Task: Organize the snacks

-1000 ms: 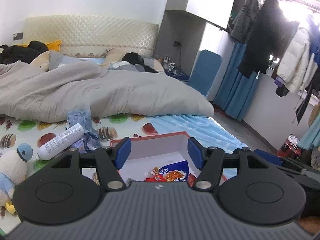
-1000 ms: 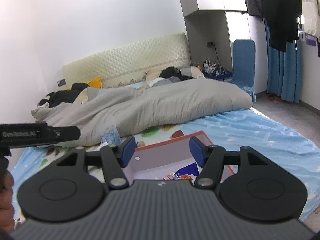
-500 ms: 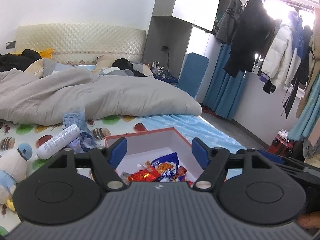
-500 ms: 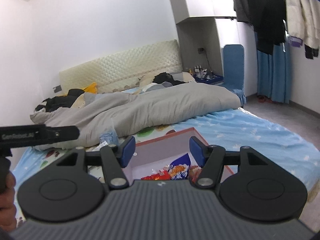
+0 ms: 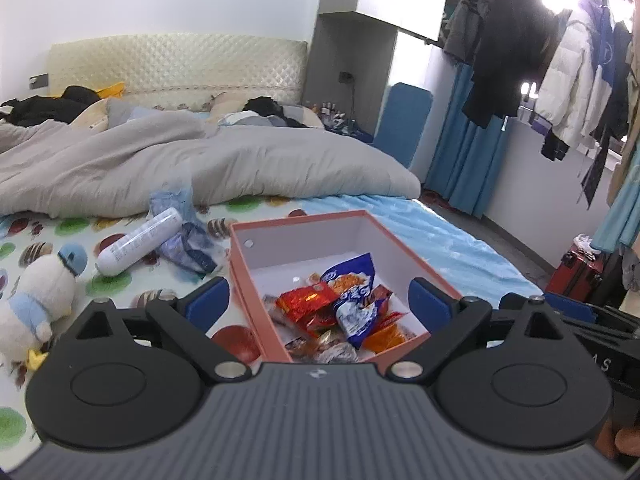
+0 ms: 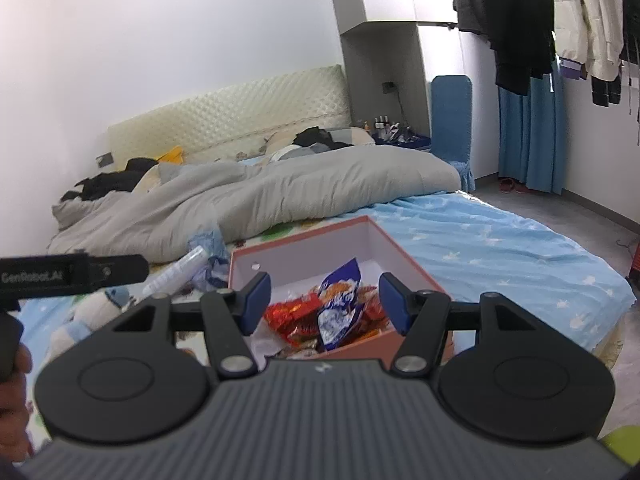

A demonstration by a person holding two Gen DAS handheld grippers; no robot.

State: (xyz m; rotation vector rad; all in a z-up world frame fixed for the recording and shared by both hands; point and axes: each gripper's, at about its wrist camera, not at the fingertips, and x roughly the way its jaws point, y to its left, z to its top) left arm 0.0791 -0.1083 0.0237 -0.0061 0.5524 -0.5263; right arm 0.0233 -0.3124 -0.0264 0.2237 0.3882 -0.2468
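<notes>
**A:** How will the snacks handle? The crinkly blue-and-white foil snack packet [image 5: 356, 300] sits on a heap of red and orange wrapped sweets [image 5: 308, 304], inside the pink cardboard box with white lining [image 5: 256, 280] on the bed.

**B:** Light, soft and slippery, I'd judge. Foil crumples and slides, so pinch a packet by its sealed upper edge, which stands free of the heap ahead of the jaws.

**A:** And the jaws?

**B:** The left gripper [image 5: 320, 302] is opening wide, the box between and beyond its tips, nothing pressed. The right gripper [image 6: 324, 304] stands partly open, empty, the blue packet [image 6: 338, 308] just ahead between its tips.

**A:** Anything nearby?

**B:** Left of the left jaws: a white cylindrical bottle [image 5: 140, 240], a crumpled blue plastic wrapper [image 5: 188, 248], a white plush toy with a blue cap [image 5: 44, 292].
</notes>
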